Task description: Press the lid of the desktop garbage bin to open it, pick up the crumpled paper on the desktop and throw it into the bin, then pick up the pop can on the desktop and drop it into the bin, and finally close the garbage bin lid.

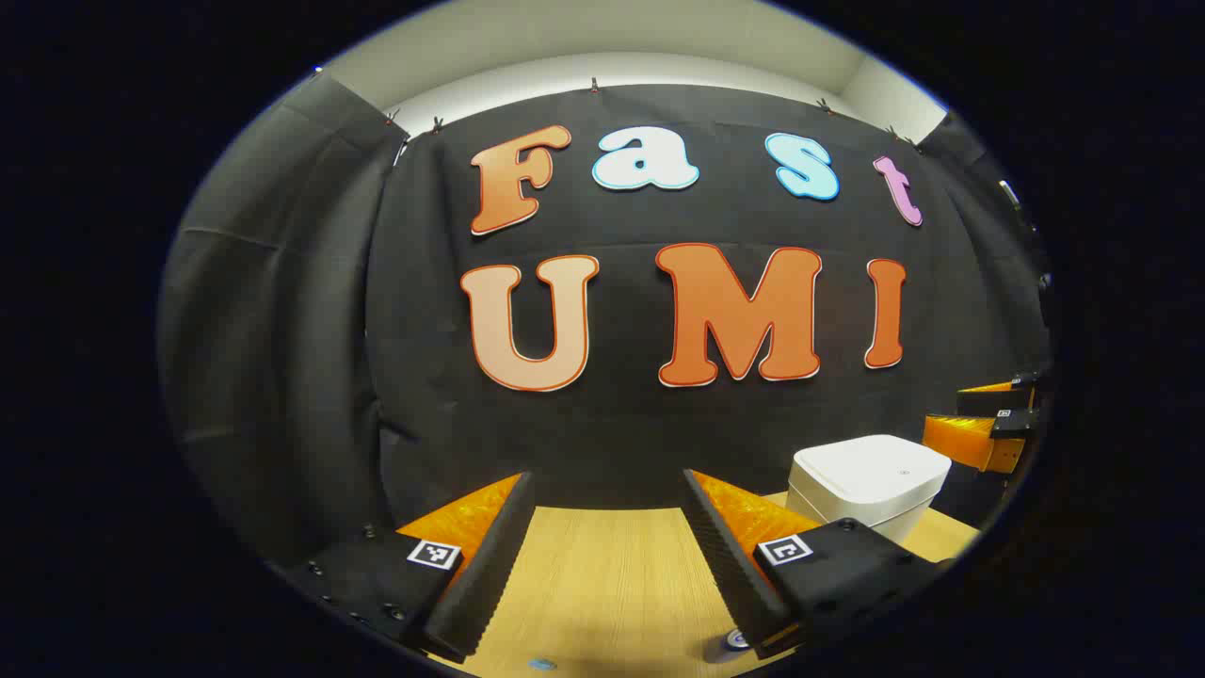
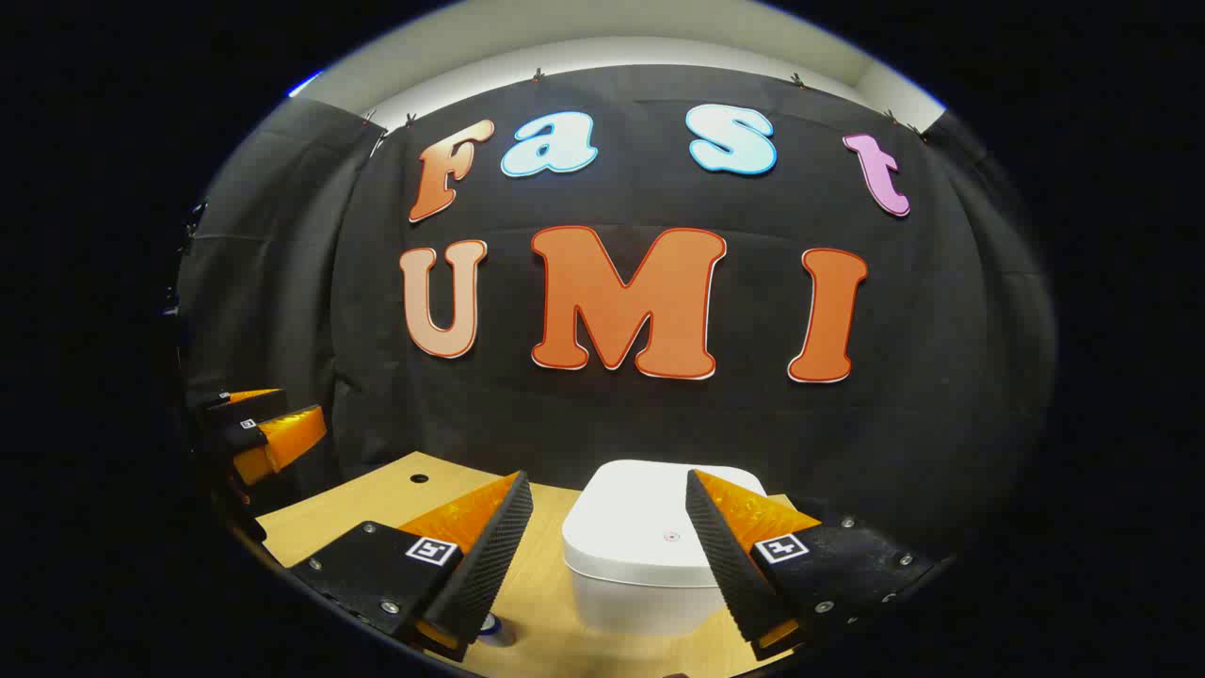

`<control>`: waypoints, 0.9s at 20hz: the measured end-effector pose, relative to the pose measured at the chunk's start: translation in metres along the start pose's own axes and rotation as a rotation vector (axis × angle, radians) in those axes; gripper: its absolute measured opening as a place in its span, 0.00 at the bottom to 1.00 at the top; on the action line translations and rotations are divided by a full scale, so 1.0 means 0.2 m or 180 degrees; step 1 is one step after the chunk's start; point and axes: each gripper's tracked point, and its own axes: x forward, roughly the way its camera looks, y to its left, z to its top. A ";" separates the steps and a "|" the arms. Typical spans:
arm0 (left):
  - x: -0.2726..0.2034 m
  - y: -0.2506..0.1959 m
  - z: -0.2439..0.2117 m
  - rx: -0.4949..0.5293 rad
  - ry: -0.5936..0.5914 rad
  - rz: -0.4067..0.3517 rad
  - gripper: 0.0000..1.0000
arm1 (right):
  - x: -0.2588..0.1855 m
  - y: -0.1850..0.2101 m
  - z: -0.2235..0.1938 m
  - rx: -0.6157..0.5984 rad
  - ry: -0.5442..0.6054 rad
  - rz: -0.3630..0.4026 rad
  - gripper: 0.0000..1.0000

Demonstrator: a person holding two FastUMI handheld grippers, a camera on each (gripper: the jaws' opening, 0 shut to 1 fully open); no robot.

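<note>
Bin [image 2: 650,556] sits shut on the desk [image 2: 377,504], just ahead of the right gripper [image 2: 610,537]; both grippers spread wide, holding nothing. Left gripper [image 1: 610,541] is off to the bin's side. Paper and can unseen, so lid-down fits either end of the job.

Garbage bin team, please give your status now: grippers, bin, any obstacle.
Left gripper open, empty, above the wooden desktop. Right gripper open, empty, facing the white plastic garbage bin. Lid shut. Nothing between.
</note>
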 end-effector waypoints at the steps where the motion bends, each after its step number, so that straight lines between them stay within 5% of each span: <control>1: 0.02 0.02 -0.01 0.0020 -0.0011 -0.0025 0.99 | 0.02 0.01 0.00 -0.0013 0.0011 -0.0037 0.99; 10: 0.11 0.08 -0.02 -0.0020 -0.0030 -0.0169 0.99 | 0.07 -0.03 0.06 -0.0114 0.0075 -0.0295 0.87; 14: 0.11 0.11 -0.02 -0.0013 -0.0052 -0.0136 0.99 | 0.11 -0.07 0.08 -0.0168 0.0140 -0.0342 0.74; 16: 0.11 0.13 -0.02 -0.0014 -0.0054 -0.0088 0.99 | 0.14 -0.10 0.08 -0.0187 0.0203 -0.0355 0.61; 17: 0.11 0.14 -0.03 -0.0015 -0.0057 -0.0059 0.99 | 0.15 -0.11 0.09 -0.0191 0.0216 -0.0351 0.47; 18: 0.12 0.15 -0.03 -0.0014 -0.0059 -0.0026 0.99 | 0.16 -0.13 0.10 -0.0199 0.0238 -0.0357 0.45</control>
